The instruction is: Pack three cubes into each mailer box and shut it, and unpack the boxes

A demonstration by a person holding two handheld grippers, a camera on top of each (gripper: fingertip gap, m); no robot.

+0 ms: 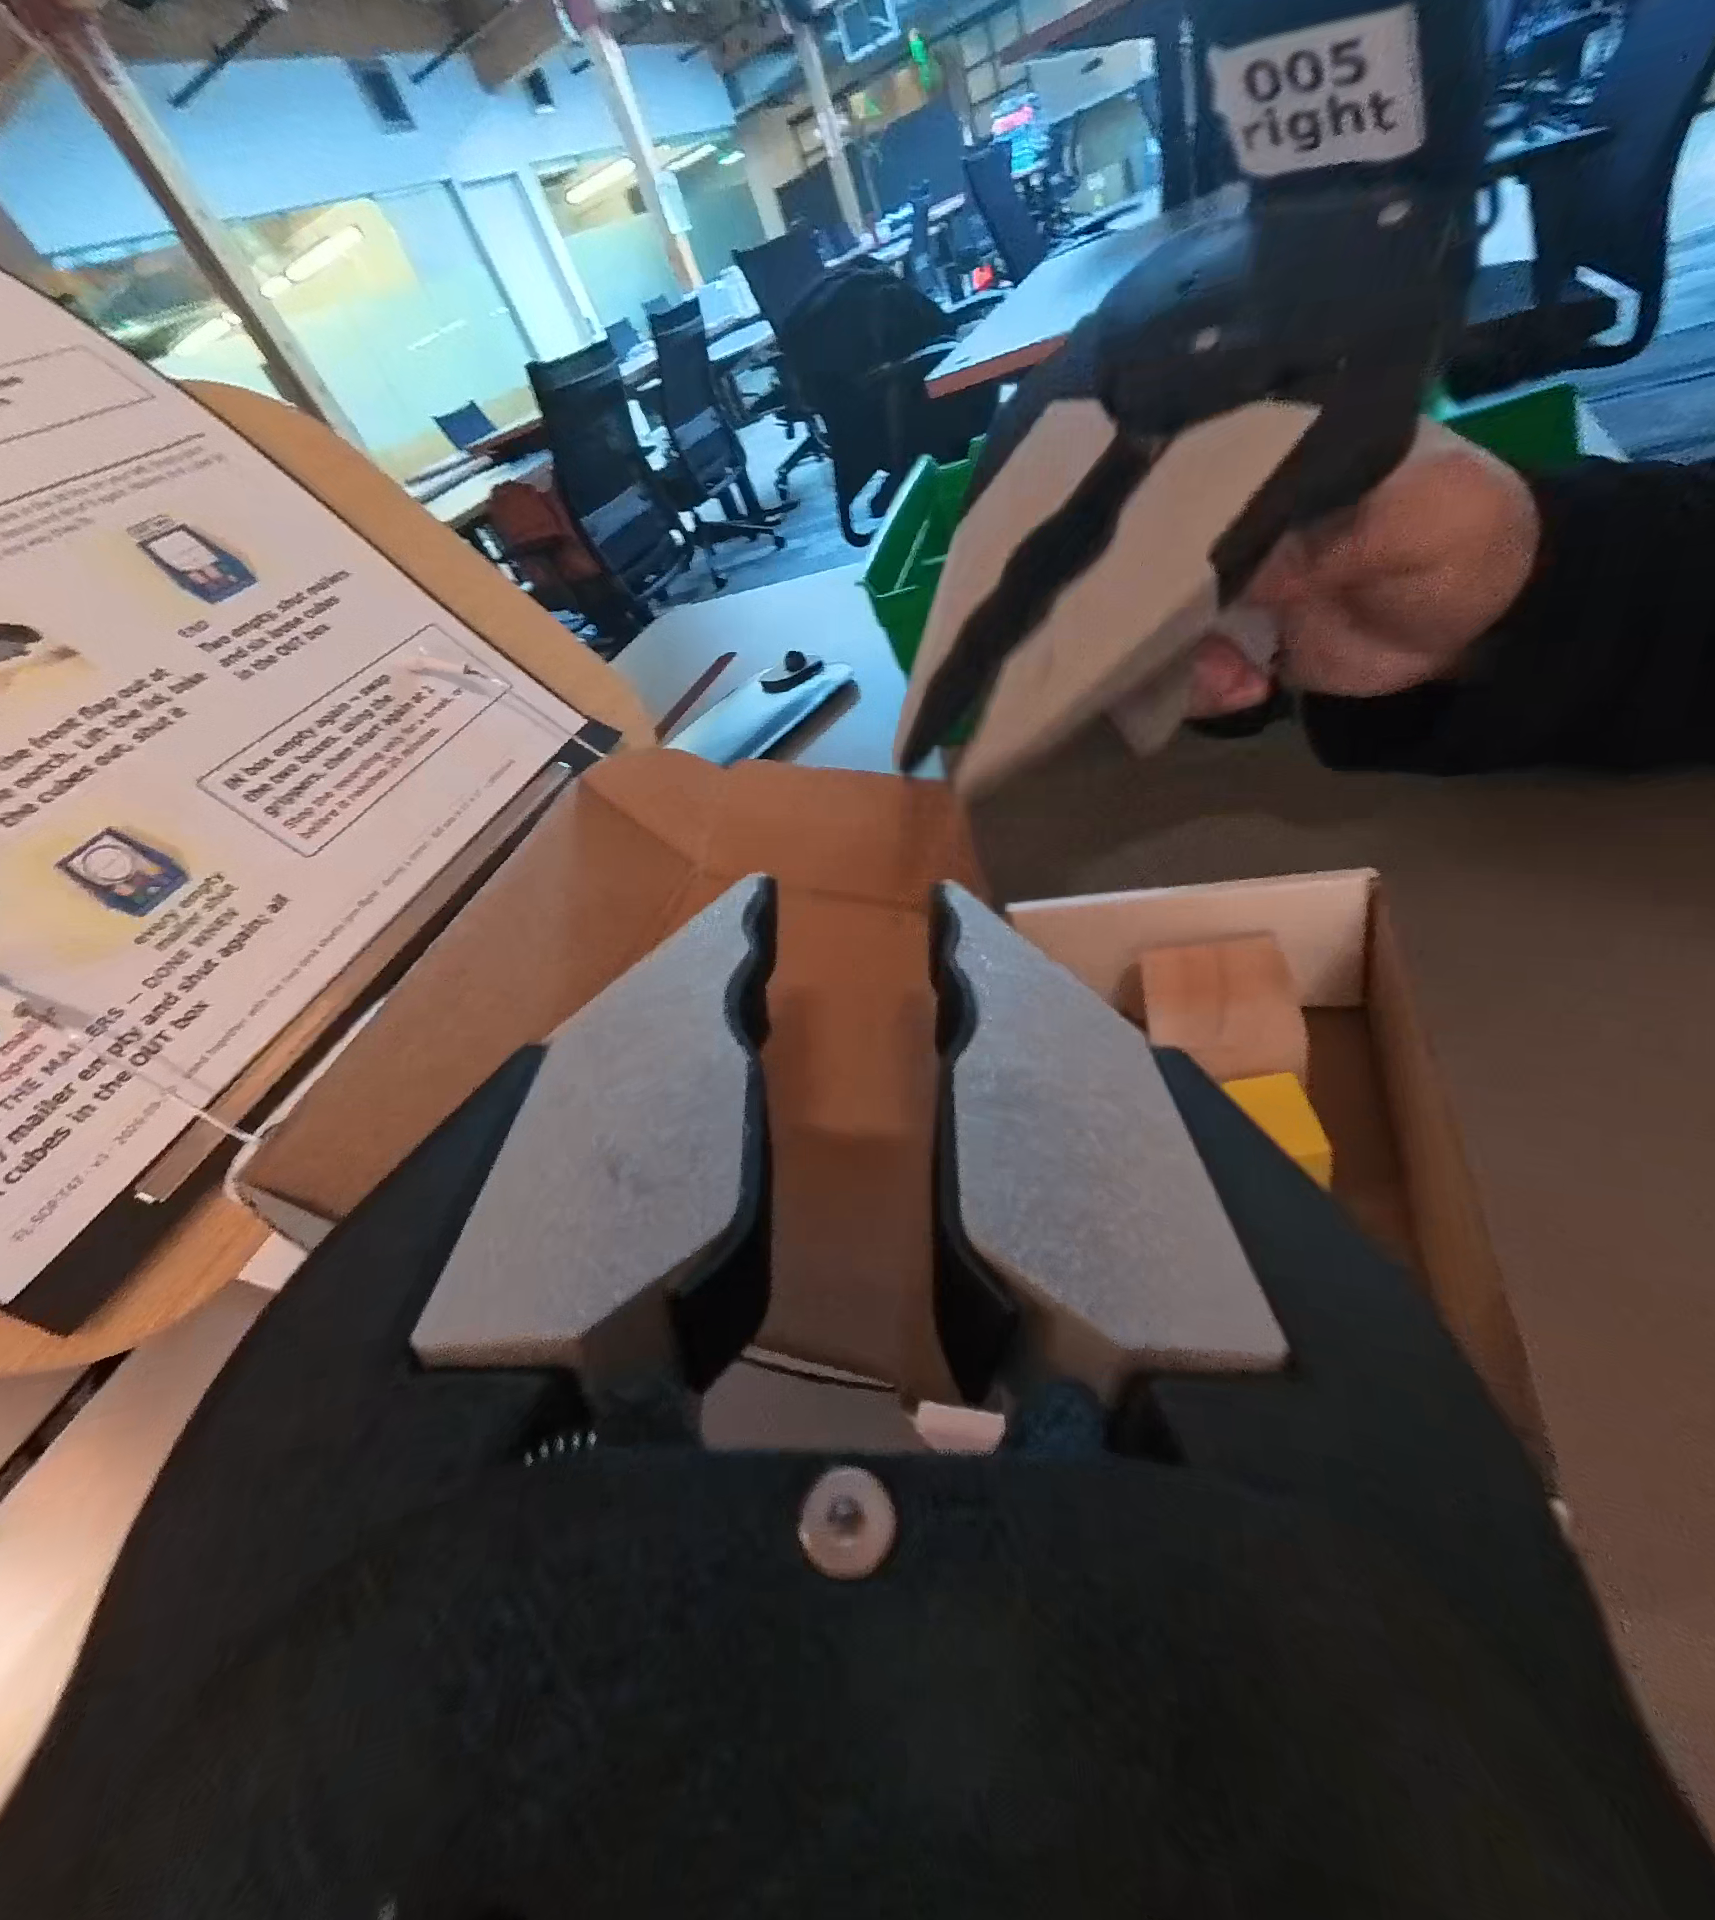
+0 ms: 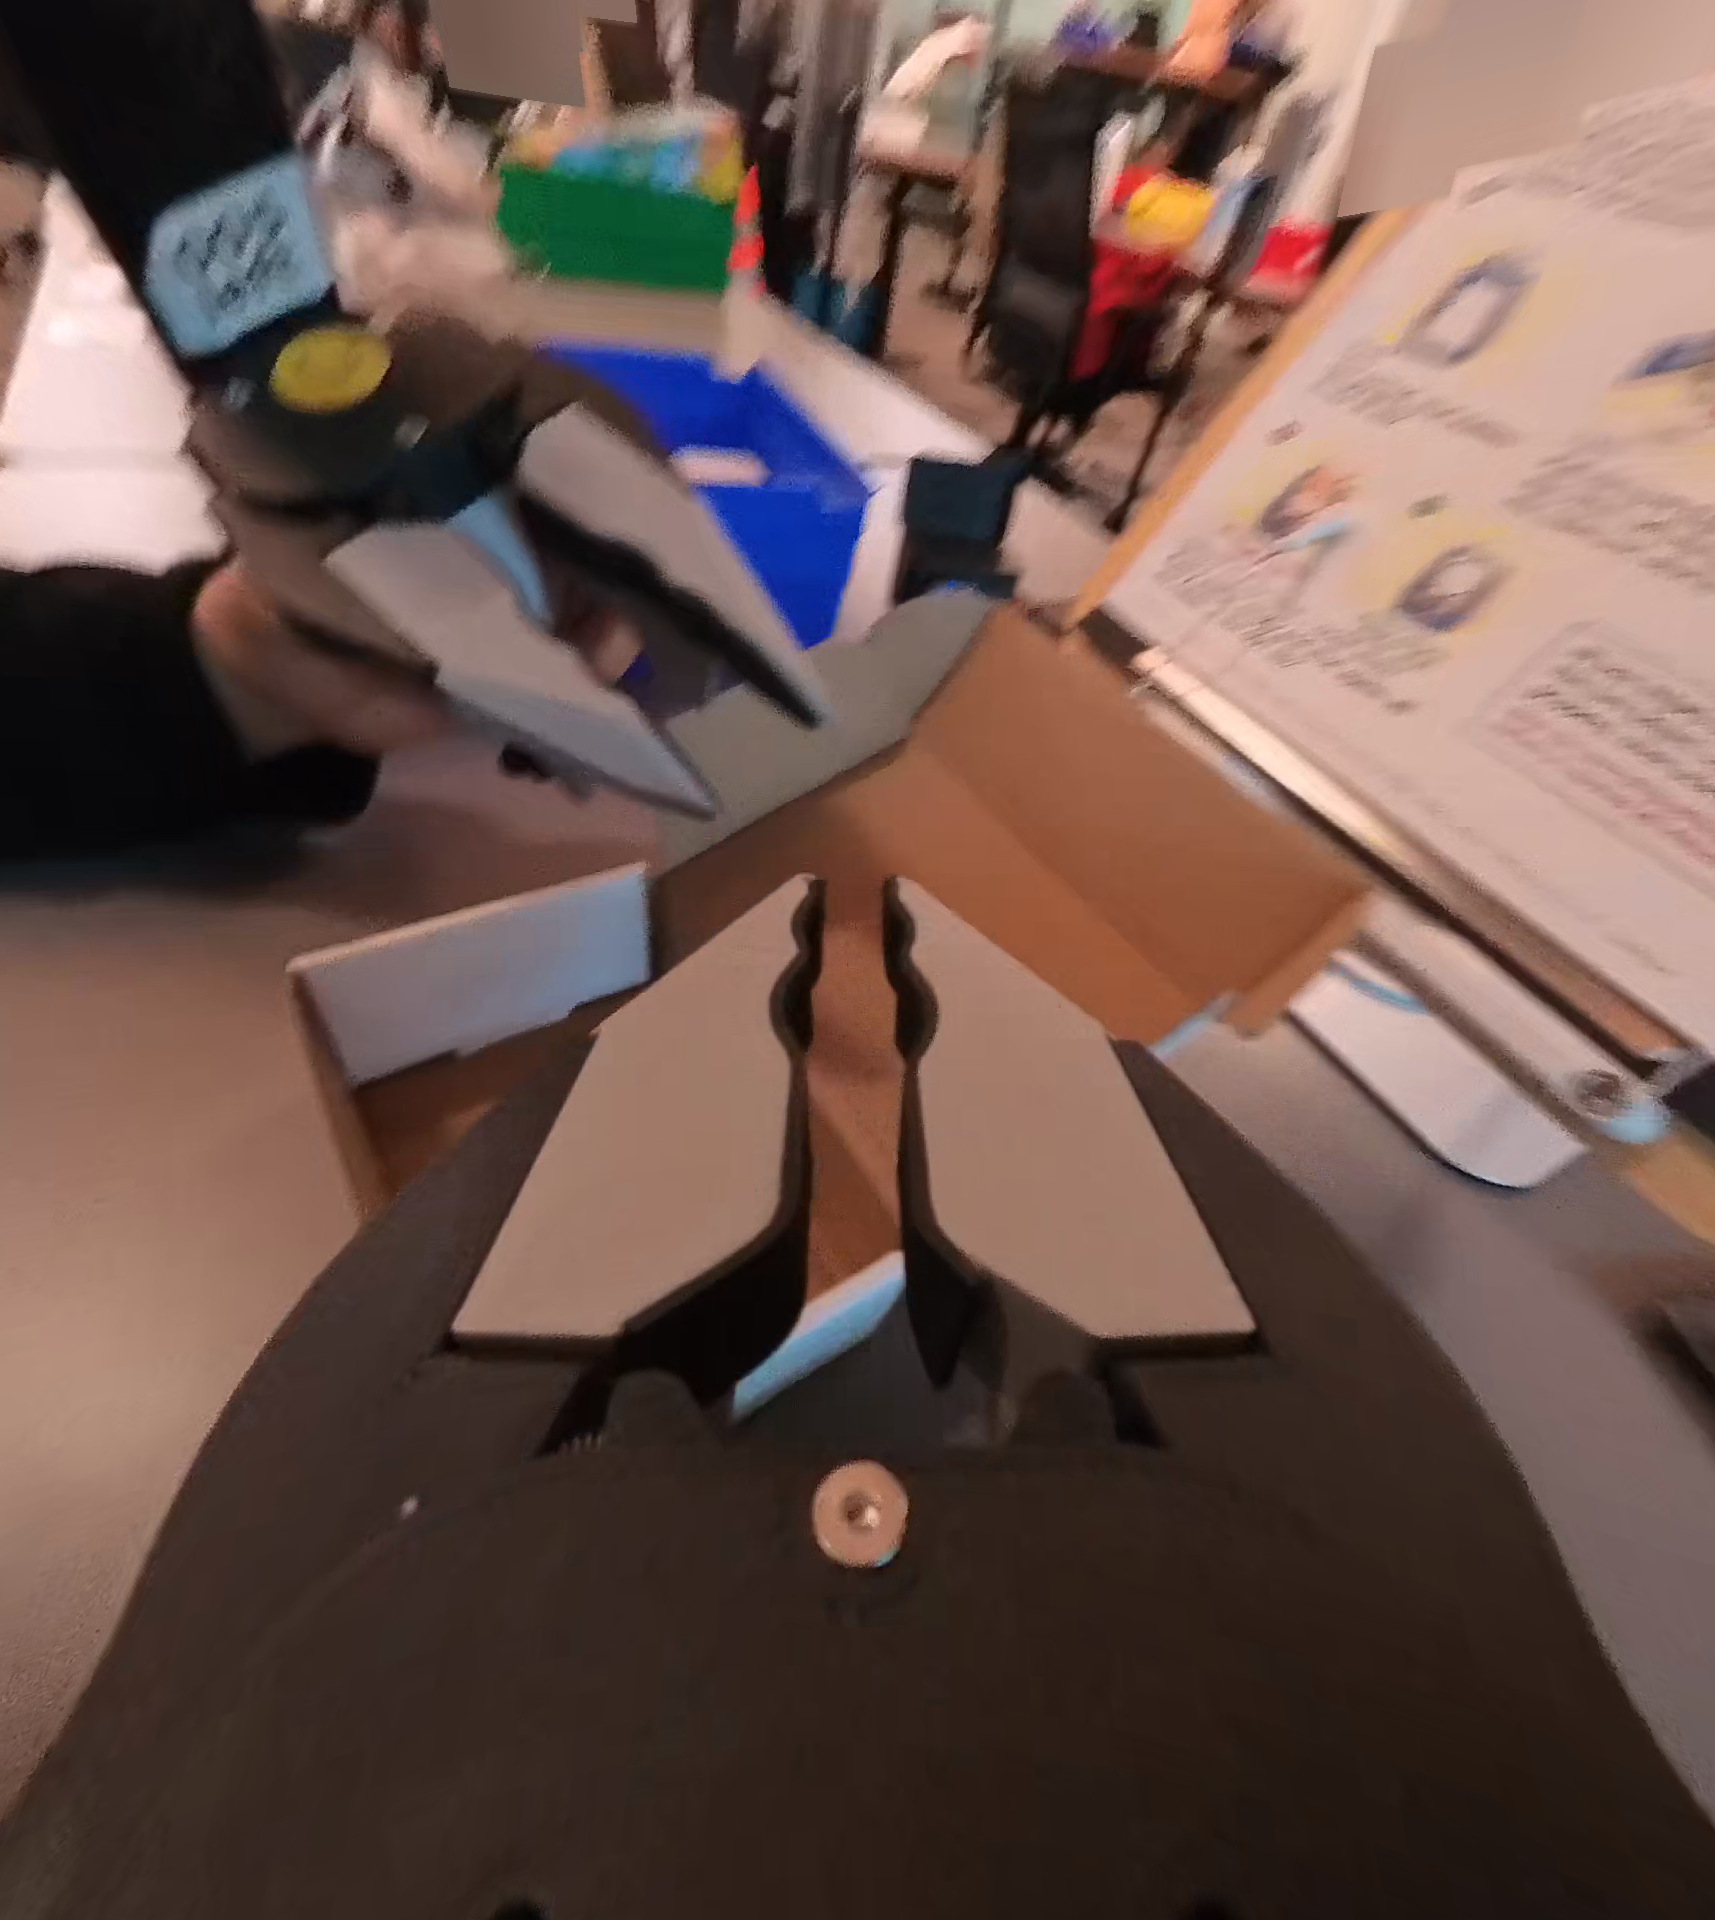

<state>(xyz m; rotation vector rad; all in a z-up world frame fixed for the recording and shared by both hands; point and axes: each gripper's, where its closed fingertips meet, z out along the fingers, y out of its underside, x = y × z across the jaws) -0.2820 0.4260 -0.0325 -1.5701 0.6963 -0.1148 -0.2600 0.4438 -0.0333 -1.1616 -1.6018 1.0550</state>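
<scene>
Black fingers of the left gripper were parted narrowly, empty, over the box, where a wooden cube and yellow cube lay. From the right view, the right gripper was narrowly parted, empty, before the raised lid. Packing or unpacking could not be told; the lid must be handled next.

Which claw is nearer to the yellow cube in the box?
Left. The left claw hangs just beside the yellow cube; the right claw is raised beyond the open lid.
</scene>
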